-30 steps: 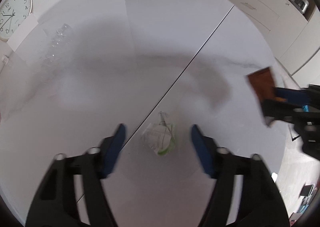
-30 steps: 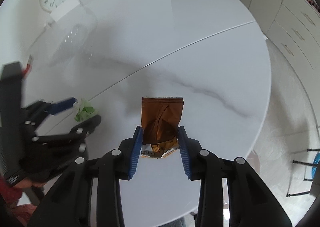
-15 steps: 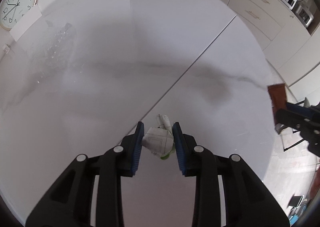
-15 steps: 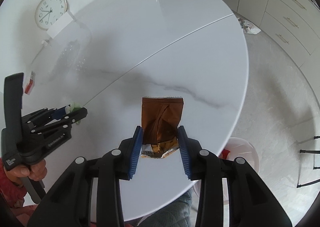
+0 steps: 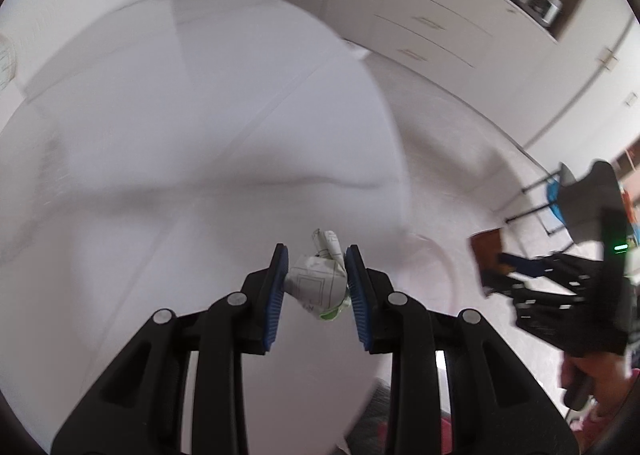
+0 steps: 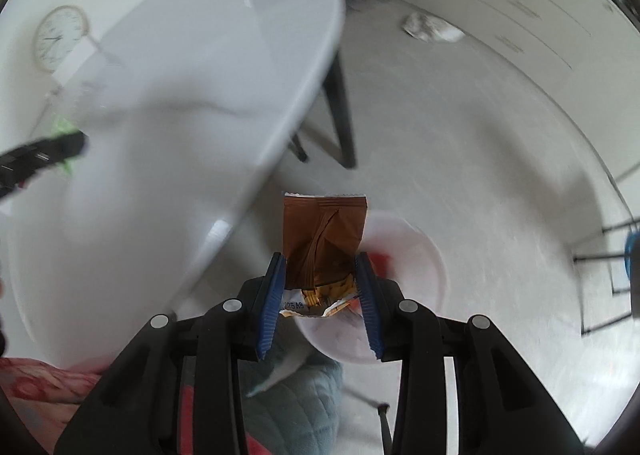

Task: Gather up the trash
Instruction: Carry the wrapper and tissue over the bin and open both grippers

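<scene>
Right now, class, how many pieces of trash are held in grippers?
2. The crumpled paper is clamped in the left gripper; the brown wrapper is clamped in the right gripper, above the white bin.

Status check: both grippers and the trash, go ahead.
Left gripper shut on crumpled paper. Right gripper shut on brown wrapper, over white bin. Nothing blocking.
</scene>
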